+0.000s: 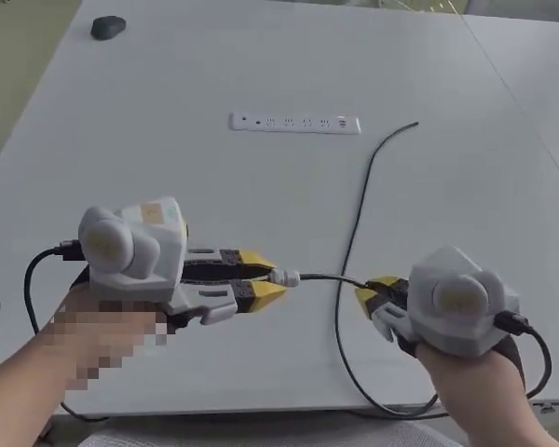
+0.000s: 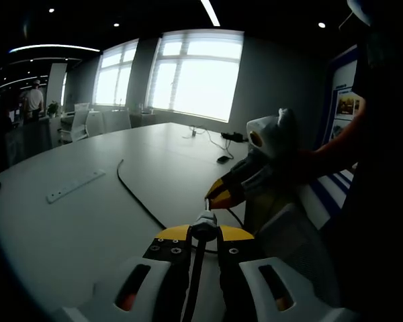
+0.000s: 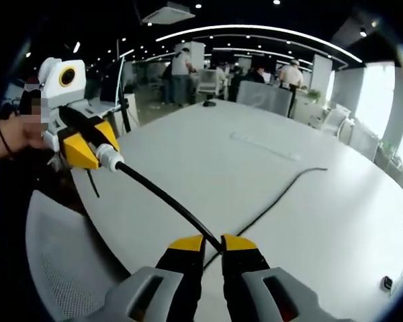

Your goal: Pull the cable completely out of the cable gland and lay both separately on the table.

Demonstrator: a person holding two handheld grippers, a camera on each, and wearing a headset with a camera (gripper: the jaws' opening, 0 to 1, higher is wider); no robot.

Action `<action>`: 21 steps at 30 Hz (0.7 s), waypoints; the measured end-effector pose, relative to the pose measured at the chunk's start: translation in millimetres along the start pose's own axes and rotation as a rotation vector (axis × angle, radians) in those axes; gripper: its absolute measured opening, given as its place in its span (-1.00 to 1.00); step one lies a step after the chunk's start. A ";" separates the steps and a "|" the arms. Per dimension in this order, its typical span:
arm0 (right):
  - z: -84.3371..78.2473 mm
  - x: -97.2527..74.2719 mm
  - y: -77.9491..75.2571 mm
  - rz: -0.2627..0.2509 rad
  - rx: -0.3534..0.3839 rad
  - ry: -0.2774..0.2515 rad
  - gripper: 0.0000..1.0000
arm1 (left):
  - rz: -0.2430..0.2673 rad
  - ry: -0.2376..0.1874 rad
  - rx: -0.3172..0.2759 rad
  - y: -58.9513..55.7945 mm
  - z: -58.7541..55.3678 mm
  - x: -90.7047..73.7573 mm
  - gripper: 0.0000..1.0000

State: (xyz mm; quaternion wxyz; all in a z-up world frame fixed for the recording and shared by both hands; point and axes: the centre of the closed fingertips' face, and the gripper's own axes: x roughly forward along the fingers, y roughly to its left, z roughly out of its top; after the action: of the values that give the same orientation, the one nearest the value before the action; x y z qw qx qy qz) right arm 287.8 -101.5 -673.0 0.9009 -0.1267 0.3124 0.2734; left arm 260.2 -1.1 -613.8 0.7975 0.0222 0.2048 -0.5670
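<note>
The left gripper (image 1: 272,277) is clamped on the cable gland (image 1: 287,277). At its 3 o'clock, the right gripper (image 1: 365,291) pinches the cable (image 1: 321,277) close by. Hold the gland fixed and draw the cable straight toward 3 o'clock, regripping near the gland; slack trails toward 1 o'clock.

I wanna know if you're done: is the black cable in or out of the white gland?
In. The cable enters the cable gland in the left gripper; the right gripper grips it further along.
</note>
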 end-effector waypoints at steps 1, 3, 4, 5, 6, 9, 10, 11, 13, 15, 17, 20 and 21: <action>1.3 -0.7 1.0 0.004 -0.018 -0.004 -0.89 | 0.000 0.001 -0.002 -0.4 -0.2 -0.1 -0.70; 6.4 -2.2 6.0 0.021 -0.054 -0.022 -0.85 | -0.002 0.001 -0.006 -1.9 -0.6 0.2 -0.70; 6.9 -2.8 8.2 0.021 -0.096 -0.008 -0.82 | -0.003 0.003 -0.008 -2.6 -1.2 0.7 -0.70; 9.2 -2.8 9.1 0.014 -0.141 -0.007 -0.80 | -0.003 0.003 -0.006 -2.9 -1.5 1.1 -0.70; 12.4 -2.6 11.8 0.015 -0.183 -0.014 -0.80 | -0.005 0.003 -0.007 -3.2 -1.5 1.8 -0.70; 22.8 -3.1 25.5 0.036 -0.276 -0.035 -0.76 | -0.007 0.000 -0.007 -3.5 -0.3 3.2 -0.70; 24.8 -3.4 29.1 0.044 -0.291 -0.038 -0.75 | -0.007 -0.001 -0.006 -3.5 0.3 3.6 -0.70; 27.6 -3.6 33.6 0.054 -0.317 -0.042 -0.74 | -0.009 -0.002 -0.006 -3.3 1.1 4.1 -0.70; 32.5 -4.1 39.4 0.063 -0.369 -0.052 -0.72 | -0.010 -0.003 -0.006 -3.0 1.7 4.6 -0.70; 37.0 -5.3 45.6 0.074 -0.421 -0.059 -0.73 | -0.011 -0.002 -0.007 -2.9 1.6 4.8 -0.70; 40.4 -5.9 50.4 0.079 -0.454 -0.065 -0.73 | -0.011 0.000 -0.006 -2.7 1.1 4.7 -0.70; 46.7 -7.0 59.0 0.095 -0.506 -0.079 -0.74 | -0.008 0.000 0.001 -2.2 1.0 4.0 -0.70; 47.9 -6.8 60.3 0.096 -0.517 -0.082 -0.73 | -0.008 0.001 0.000 -2.0 0.6 3.8 -0.70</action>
State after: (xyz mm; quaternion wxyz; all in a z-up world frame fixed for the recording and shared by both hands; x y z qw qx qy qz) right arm 272.5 -35.9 -635.1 0.8364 -0.3268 0.2012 0.3913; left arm 259.6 -5.4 -614.3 0.7951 0.0219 0.2053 -0.5703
